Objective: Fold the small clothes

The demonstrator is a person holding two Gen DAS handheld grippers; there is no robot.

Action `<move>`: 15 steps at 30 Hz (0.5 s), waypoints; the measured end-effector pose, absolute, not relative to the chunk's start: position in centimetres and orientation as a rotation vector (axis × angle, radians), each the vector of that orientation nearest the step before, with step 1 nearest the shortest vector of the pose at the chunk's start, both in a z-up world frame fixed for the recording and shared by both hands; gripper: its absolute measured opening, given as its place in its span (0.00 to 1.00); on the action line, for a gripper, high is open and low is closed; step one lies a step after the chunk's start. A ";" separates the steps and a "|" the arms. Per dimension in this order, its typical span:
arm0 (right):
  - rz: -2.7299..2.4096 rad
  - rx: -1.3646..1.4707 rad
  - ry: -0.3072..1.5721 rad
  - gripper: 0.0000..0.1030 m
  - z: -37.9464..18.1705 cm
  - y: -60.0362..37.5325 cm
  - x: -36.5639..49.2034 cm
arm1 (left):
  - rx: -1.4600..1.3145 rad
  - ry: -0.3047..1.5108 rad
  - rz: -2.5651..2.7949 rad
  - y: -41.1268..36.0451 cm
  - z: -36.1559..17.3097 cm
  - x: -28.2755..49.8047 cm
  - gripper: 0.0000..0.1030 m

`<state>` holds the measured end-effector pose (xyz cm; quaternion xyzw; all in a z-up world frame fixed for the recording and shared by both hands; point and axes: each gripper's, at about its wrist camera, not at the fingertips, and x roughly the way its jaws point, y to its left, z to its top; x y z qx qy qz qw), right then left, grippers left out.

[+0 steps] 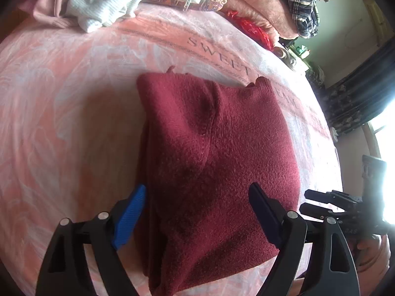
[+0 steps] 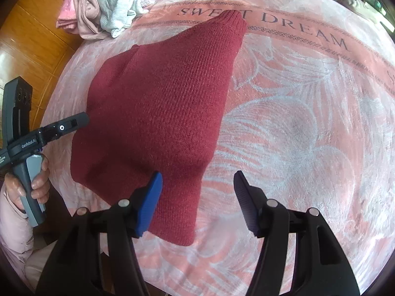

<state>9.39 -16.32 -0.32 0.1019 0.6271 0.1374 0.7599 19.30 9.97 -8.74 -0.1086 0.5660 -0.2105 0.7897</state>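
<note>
Folded maroon knit (image 1: pixel 212 162) lying flat on the pink "SWEET DREAM" blanket (image 1: pixel 61 103), spread out ahead of both sets of jaws. Left gripper (image 1: pixel 197 212) released, jaws wide and straddling the near edge of the knit, blue pad (image 1: pixel 129 218) just off its left fold, dark pad over its right half, neither pressing cloth. Right gripper (image 2: pixel 197 202) likewise parted and empty, blue pad (image 2: pixel 149 204) over the knit's near corner, opposite pad above bare blanket. Left tool (image 2: pixel 49 128) seen from the right wrist, gripped by a hand (image 2: pixel 37 185) beside the garment's left edge. Unfolded clothes (image 2: pixel 108 5) heaped well beyond the jaws at the blanket's far edge.

Soft, light and limp by the look of it: thick ribbed wool, fuzzy rather than slick, likely to sag and unfold if lifted by one point. Nothing fragile. Best hold judged to be the doubled near edge or the two near corners, pinched through all layers at once, one gripper per corner, so the fold keeps together.
</note>
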 end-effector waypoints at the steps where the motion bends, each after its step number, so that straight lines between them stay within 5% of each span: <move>1: 0.303 0.224 1.362 0.62 -0.3 -16.1 9.6 | -0.222 1.218 -0.447 9.7 -8.8 19.3 0.83; 15: 0.289 0.145 1.377 0.71 -2.4 -14.1 11.8 | -0.219 1.310 -0.511 9.1 -12.5 20.1 0.91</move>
